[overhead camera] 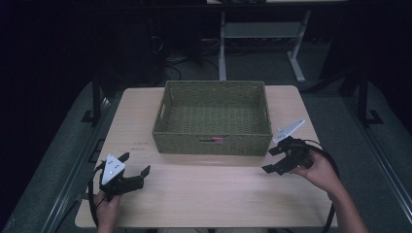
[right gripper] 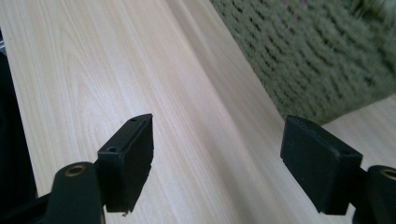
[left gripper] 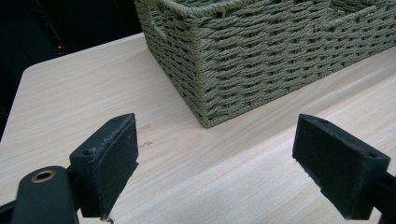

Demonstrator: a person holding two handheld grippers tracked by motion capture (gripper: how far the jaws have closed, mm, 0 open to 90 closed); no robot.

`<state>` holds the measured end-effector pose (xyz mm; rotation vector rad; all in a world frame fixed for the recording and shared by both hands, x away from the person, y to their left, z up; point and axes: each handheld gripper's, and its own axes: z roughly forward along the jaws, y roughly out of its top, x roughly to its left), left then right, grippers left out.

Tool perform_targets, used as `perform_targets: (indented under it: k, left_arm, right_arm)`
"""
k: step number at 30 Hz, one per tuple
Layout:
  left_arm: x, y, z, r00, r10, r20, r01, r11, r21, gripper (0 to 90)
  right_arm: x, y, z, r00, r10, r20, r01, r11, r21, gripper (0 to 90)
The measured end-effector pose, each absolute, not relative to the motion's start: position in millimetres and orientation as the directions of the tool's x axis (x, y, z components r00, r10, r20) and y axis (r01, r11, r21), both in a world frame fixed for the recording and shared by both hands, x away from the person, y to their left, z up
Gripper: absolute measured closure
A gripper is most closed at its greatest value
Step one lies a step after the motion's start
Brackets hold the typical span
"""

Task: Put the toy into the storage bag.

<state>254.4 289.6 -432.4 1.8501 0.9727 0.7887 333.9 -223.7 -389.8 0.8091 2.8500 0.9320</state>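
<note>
A green woven basket point(overhead camera: 212, 141) stands at the middle back of the light wooden table point(overhead camera: 204, 194), with a small pink tag point(overhead camera: 218, 140) on its front wall. My left gripper point(overhead camera: 135, 164) rests low at the table's front left, open, nothing between its jaws; its own view shows the basket's near corner point(left gripper: 201, 93) ahead. My right gripper point(overhead camera: 271, 159) hovers at the front right, just off the basket's right front corner, open and holding nothing. In the right gripper view the basket's wall point(right gripper: 317, 60) is blurred, up and to the right.
Beyond the table stand the white legs of another desk point(overhead camera: 222, 53) and dark cables on the floor. Dark rails point(overhead camera: 92, 102) run along both sides of the table. Bare tabletop lies in front of the basket between the two grippers.
</note>
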Motion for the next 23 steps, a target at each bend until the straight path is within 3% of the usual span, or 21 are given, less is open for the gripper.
perform_targets:
  k: [23]
  left_arm:
    - [255, 289, -432, 0.493, 0.859, 0.136, 0.301, -0.315, 0.9, 13.8]
  right_arm:
    - [284, -234, -424, -0.82, 0.566, 0.088, 0.495, 0.623, 0.606, 24.0]
